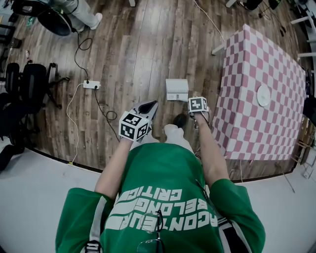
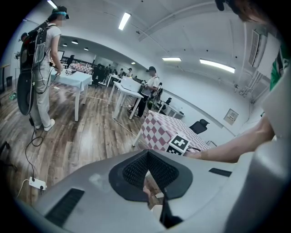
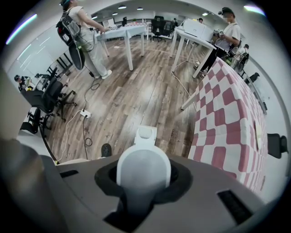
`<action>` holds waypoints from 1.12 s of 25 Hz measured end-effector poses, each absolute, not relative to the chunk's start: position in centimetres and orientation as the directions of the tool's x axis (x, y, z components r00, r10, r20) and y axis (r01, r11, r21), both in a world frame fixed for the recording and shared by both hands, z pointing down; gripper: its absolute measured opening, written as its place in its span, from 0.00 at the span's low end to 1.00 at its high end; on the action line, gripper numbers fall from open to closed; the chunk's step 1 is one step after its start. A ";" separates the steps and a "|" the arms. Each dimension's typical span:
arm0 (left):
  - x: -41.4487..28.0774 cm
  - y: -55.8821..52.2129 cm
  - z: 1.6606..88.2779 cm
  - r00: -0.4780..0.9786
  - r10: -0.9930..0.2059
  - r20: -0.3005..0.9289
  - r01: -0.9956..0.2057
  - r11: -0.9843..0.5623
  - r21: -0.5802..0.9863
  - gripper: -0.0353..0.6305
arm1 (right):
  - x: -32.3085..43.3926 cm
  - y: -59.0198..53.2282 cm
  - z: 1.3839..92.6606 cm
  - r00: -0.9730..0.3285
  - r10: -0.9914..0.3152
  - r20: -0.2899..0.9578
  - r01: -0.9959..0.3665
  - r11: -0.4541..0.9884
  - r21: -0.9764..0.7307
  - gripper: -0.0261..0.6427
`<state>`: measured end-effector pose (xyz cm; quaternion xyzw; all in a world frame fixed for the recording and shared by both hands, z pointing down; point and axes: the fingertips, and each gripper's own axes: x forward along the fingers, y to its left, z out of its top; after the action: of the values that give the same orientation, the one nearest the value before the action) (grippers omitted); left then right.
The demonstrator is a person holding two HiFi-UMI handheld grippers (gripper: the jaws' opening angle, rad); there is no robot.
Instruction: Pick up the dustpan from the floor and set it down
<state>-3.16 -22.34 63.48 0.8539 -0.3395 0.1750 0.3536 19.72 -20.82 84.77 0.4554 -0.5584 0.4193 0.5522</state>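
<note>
A white dustpan (image 1: 177, 90) shows on the wooden floor just ahead of my feet in the head view. In the right gripper view its pan (image 3: 145, 135) lies far below, and its wide white handle (image 3: 143, 168) rises into the jaws. My right gripper (image 1: 197, 106) (image 3: 143, 182) points straight down and is shut on that handle. I cannot tell whether the pan touches the floor. My left gripper (image 1: 149, 105) (image 2: 152, 191) hangs to the left of the dustpan. Its jaws are together with nothing in them.
A table with a pink-and-white checked cloth (image 1: 247, 113) stands close on the right, a white disc (image 1: 263, 95) on it. A power strip (image 1: 92, 85) with cables lies on the floor at left. Beyond it are black office chairs (image 1: 29, 81) and another person's legs (image 1: 84, 12).
</note>
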 end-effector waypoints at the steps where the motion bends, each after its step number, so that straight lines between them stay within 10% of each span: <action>1: -3.1 -22.4 63.4 0.710 -0.455 0.537 -0.701 -0.521 0.486 0.05 | 19.9 -21.0 84.8 0.030 -0.043 0.999 -0.971 0.234 0.039 0.20; 28: -8.0 -22.2 62.2 0.792 -0.411 0.453 -0.608 -0.608 0.511 0.05 | 19.4 -20.2 68.9 0.113 -0.420 0.900 -0.990 0.030 0.138 0.24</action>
<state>-8.00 -22.23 62.22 0.8846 -0.2878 0.1464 0.3365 19.37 -20.22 68.91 0.6114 -0.5765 0.3334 0.4274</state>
